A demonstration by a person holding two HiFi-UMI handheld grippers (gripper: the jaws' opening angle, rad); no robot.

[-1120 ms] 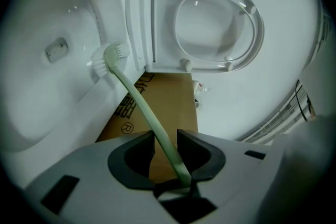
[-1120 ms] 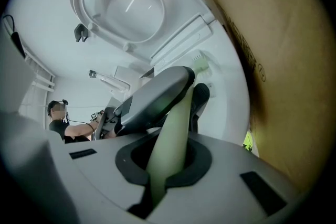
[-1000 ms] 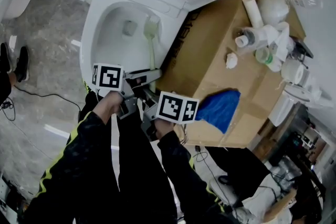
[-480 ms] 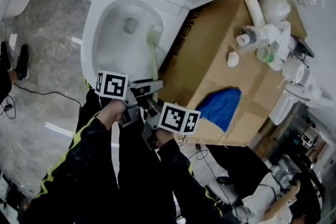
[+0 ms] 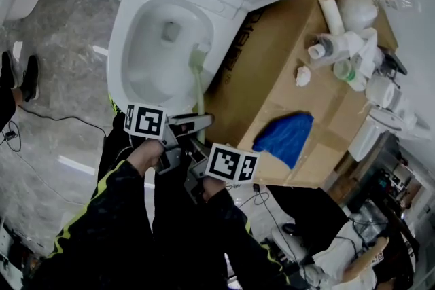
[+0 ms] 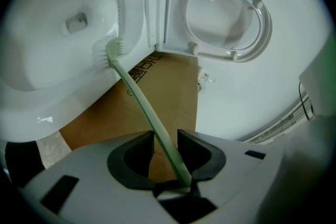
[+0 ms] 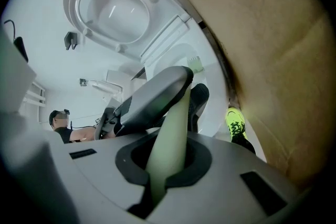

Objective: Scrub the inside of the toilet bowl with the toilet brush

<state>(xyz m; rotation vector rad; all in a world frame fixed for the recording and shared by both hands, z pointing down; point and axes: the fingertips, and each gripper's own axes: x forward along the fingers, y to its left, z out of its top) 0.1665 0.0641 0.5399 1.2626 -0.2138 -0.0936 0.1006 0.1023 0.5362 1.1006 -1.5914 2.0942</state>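
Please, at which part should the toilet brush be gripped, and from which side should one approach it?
Grip the brush by the near end of its thin handle, coming from the front of the bowl. The handle slants up out of the bowl toward the person, with the head at the inner wall. The left gripper and right gripper are shut there.

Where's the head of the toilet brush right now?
In the head view, the brush head sits against the right inner wall of the toilet bowl, beside the cardboard box.
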